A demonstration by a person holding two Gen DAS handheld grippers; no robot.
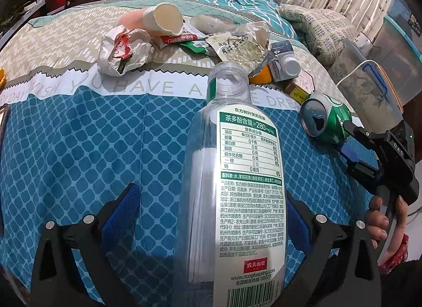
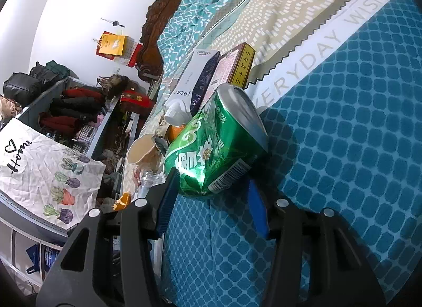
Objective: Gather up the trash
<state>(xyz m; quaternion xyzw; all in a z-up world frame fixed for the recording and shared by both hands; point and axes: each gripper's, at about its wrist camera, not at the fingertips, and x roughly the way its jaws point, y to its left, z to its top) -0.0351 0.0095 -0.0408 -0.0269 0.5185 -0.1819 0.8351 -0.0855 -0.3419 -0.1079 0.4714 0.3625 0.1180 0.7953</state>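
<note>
- Trash in hand first: the left tongs (image 1: pixel 208 217) pinch a clear, capless plastic bottle (image 1: pixel 232 175) by its lower body; it looks empty, so light, smooth and easily squashed.
- Between the right tongs (image 2: pixel 211 201) sits a dented green can (image 2: pixel 211 146) on the bed (image 2: pixel 343 148); both pads meet its sides.
- Thin and springy, it should be gripped mid-body.
- Beyond lie wrappers (image 1: pixel 121 51), a paper cup (image 1: pixel 163 19) and a small carton (image 1: pixel 282 61).

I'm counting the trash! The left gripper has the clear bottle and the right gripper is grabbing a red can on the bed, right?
Nearly. The can is green, not red; the right wrist view shows it between the right gripper's fingers. The left gripper does have the clear bottle.
</note>
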